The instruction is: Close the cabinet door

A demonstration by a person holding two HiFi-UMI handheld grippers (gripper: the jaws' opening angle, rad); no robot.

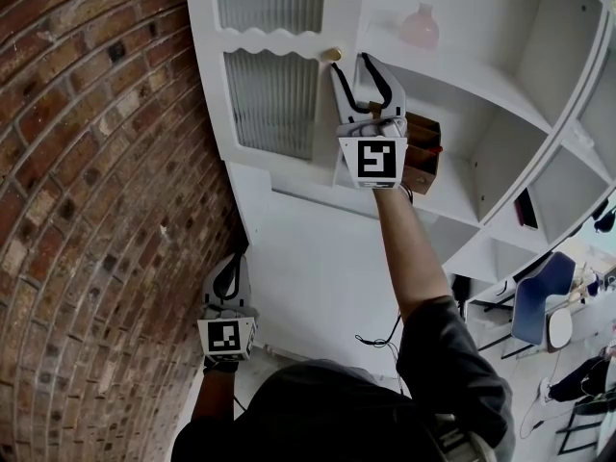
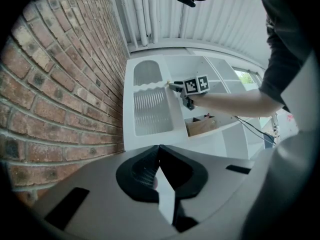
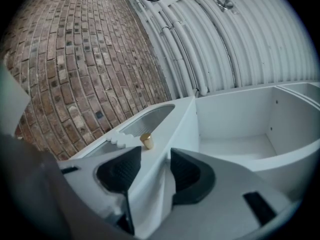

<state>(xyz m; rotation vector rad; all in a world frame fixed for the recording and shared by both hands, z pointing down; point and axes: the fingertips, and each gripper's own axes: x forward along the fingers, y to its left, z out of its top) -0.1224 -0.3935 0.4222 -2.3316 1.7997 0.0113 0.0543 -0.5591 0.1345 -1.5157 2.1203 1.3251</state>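
The white cabinet door (image 1: 274, 99) with ribbed glass panels and a small gold knob (image 1: 332, 55) stands against the cabinet's left side. My right gripper (image 1: 353, 64) reaches up to it and straddles the door's free edge just below the knob. In the right gripper view the door (image 3: 145, 119) edge fills the gap between the jaws of my right gripper (image 3: 156, 166), with the knob (image 3: 146, 140) just ahead. My left gripper (image 1: 231, 263) hangs low by the brick wall, jaws together and empty. In its own view my left gripper (image 2: 159, 148) points at the door (image 2: 152, 111) from afar.
A brick wall (image 1: 87, 210) runs along the left of the cabinet. To the door's right are open white shelves (image 1: 500, 114) with a pink vase (image 1: 420, 27) and a brown box (image 1: 422, 152). A blue chair (image 1: 539, 306) stands lower right.
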